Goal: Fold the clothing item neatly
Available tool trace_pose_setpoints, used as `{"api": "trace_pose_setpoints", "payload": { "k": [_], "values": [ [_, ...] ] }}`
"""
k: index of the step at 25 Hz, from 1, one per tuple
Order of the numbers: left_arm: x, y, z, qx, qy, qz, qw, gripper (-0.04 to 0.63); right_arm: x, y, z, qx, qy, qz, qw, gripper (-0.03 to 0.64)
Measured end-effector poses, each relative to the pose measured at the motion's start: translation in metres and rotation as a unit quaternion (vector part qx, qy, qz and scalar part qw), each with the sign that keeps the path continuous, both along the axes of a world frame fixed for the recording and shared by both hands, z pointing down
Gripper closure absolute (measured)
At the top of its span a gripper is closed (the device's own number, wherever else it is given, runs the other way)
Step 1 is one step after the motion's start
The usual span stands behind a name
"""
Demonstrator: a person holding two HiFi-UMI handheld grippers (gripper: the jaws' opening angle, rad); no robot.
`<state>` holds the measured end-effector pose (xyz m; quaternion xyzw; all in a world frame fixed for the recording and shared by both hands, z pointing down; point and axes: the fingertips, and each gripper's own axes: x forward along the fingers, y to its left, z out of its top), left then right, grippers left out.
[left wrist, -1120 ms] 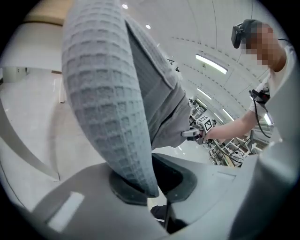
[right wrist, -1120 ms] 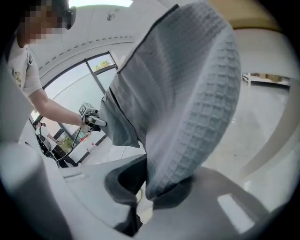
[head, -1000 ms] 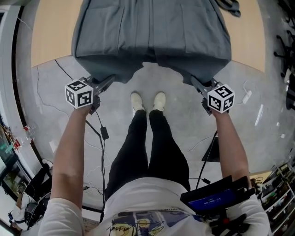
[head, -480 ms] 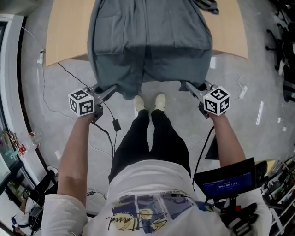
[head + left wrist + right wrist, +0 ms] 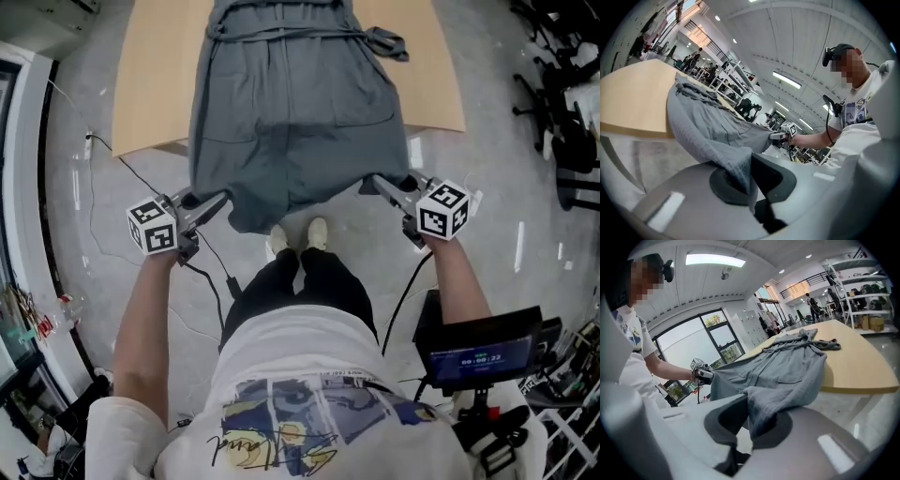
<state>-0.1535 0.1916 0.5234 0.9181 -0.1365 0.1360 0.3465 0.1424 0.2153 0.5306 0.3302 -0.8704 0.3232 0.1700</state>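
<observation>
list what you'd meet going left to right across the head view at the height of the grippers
left hand-held gripper → grey garment, its near edge hanging off the table → right hand-held gripper

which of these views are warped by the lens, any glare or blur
Head view: mild bulge, straight lines near the borders bow; the light is even and the grey garment is sharp. Left gripper view: strong fisheye with black corners, and the ceiling lamps glare. Right gripper view: same fisheye, the window is washed out, and a mosaic patch covers the face.
</observation>
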Motion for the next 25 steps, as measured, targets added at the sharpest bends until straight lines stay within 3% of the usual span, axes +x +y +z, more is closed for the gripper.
{"api": "trace_pose_setpoints", "payload": {
  "k": [5,14,25],
  "values": [
    [0.0,-0.011,-0.043,0.025,0.037,0.014,0.9989,0.583,0.006,-0.011,-0.035,0.024,-0.002,-0.008,1.0,0.6],
    [-0.001,-0.036,-0.112,0.08,0.08,0.002,0.9936,0.583,0.01,-0.034,-0.093,0.06,-0.023,0.01,0.998,0.6],
    [0.01,-0.098,-0.176,0.135,0.1,-0.008,0.9858,0.583,0.001,-0.098,-0.159,0.125,-0.032,0.014,0.992,0.6]
  ]
}}
